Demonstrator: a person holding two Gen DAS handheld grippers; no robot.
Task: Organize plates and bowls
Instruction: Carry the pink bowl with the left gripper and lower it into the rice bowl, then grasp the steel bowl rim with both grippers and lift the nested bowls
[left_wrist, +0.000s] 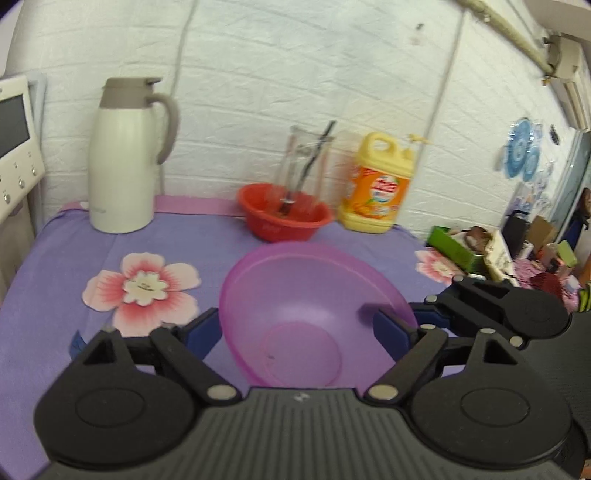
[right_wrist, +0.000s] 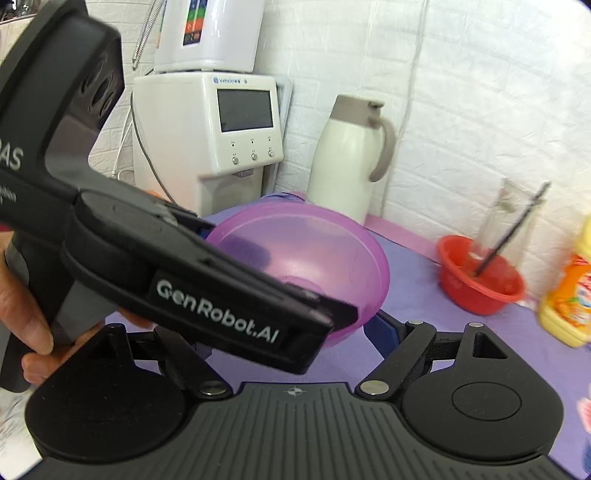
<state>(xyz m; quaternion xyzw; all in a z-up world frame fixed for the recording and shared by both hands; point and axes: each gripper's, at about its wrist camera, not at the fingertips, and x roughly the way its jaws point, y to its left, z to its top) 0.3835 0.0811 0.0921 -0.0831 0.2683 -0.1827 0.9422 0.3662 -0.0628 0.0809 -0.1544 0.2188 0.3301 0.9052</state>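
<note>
A translucent purple bowl (left_wrist: 303, 295) sits between the fingers of my left gripper (left_wrist: 295, 332). Both blue pads press on its outer wall, and it hangs slightly tilted above the purple tablecloth (left_wrist: 55, 277). In the right wrist view the left gripper (right_wrist: 267, 278) crosses in from the left and clasps the bowl (right_wrist: 314, 251). My right gripper (right_wrist: 291, 332) stands wide, with its right pad (right_wrist: 384, 332) against the bowl's near wall. Its left finger is hidden behind the left gripper. From the left wrist view the right gripper (left_wrist: 424, 314) reaches the bowl's right rim.
A red bowl (left_wrist: 288, 218) holding a glass (left_wrist: 303, 158) stands at the back, with a yellow detergent jug (left_wrist: 380, 184) beside it. A white thermos (left_wrist: 122, 158) is back left, next to a water dispenser (right_wrist: 207, 140). Clutter (left_wrist: 498, 251) lies beyond the table's right edge. A hand (right_wrist: 26, 314) grips the left handle.
</note>
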